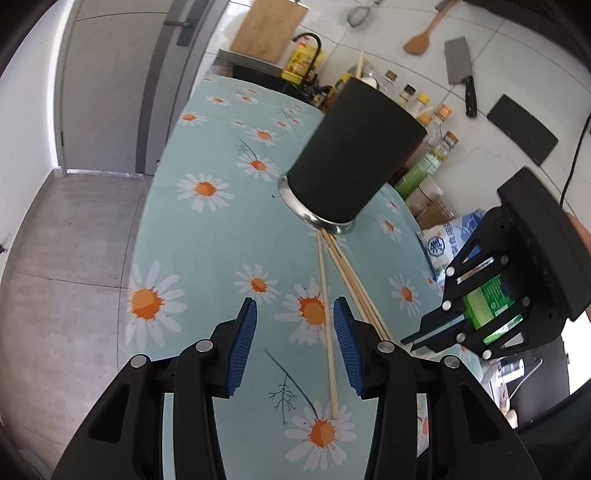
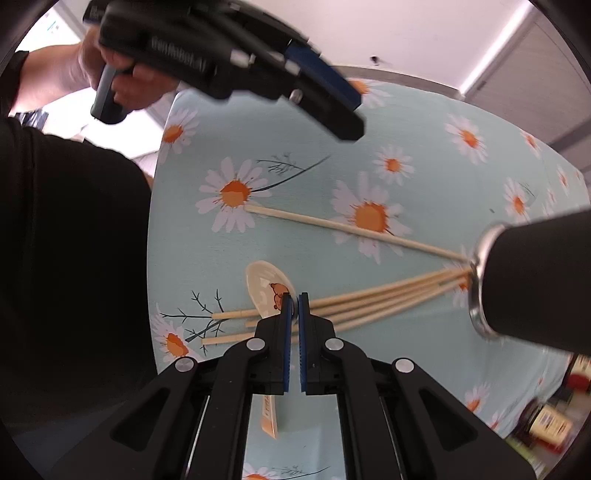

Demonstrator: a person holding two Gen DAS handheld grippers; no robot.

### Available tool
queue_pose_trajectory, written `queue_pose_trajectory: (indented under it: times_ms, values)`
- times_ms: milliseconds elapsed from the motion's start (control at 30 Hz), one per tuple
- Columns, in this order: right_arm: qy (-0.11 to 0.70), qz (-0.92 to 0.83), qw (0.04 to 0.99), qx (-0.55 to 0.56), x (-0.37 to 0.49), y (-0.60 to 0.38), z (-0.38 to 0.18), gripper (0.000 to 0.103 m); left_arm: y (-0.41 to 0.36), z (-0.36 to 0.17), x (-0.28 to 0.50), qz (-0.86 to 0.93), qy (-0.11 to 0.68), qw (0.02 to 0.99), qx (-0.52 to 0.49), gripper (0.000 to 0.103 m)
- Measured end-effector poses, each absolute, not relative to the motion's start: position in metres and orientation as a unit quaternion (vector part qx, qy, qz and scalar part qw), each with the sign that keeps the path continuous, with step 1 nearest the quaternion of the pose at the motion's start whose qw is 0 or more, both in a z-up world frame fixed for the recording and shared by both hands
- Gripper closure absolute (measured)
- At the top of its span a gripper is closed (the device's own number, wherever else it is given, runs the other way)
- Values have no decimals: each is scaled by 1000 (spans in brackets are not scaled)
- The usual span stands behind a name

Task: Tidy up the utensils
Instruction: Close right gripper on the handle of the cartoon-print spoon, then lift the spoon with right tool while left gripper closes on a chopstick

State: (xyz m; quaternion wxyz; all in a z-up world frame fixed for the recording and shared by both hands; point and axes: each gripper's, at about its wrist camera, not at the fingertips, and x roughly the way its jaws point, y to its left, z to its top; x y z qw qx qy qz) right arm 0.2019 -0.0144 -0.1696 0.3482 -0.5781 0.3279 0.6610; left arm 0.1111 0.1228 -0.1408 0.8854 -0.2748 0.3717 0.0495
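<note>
Left wrist view: we see the left gripper released, jaws wide apart, hovering low over the daisy cloth. One chopstick lies on the cloth between the blue pads, nearer the right pad, touching neither. Its far end meets the steel rim of the black holder, which lies tipped on its side. More chopsticks, a bundle, fan out from that rim and run under the right finger. The right gripper shows at the right edge; from here we cannot tell its state. Behind the table: bottles, a cleaver, a wooden spatula, a cutting board.

Right wrist view: the right gripper is clenched on a ceramic spoon, pads pinching its bowl edge; the handle runs back under the fingers. The spoon lies across the bundle near the table's edge. The single chopstick lies apart, angled, its far end at the holder rim. The left gripper hangs above, blurred.
</note>
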Motion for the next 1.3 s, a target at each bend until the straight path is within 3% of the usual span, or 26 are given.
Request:
queue_pose_trajectory:
  times_ms: [333, 933, 1300]
  values:
    - [347, 644, 458, -505, 239, -36, -138, 99, 104, -142, 150, 15, 429, 875, -225, 61]
    - [333, 642, 639, -264, 288, -82, -80, 99, 76, -161, 217, 25, 572, 809, -133, 63]
    - [327, 637, 683, -146, 303, -106, -56, 99, 62, -167, 247, 72, 636, 762, -95, 88]
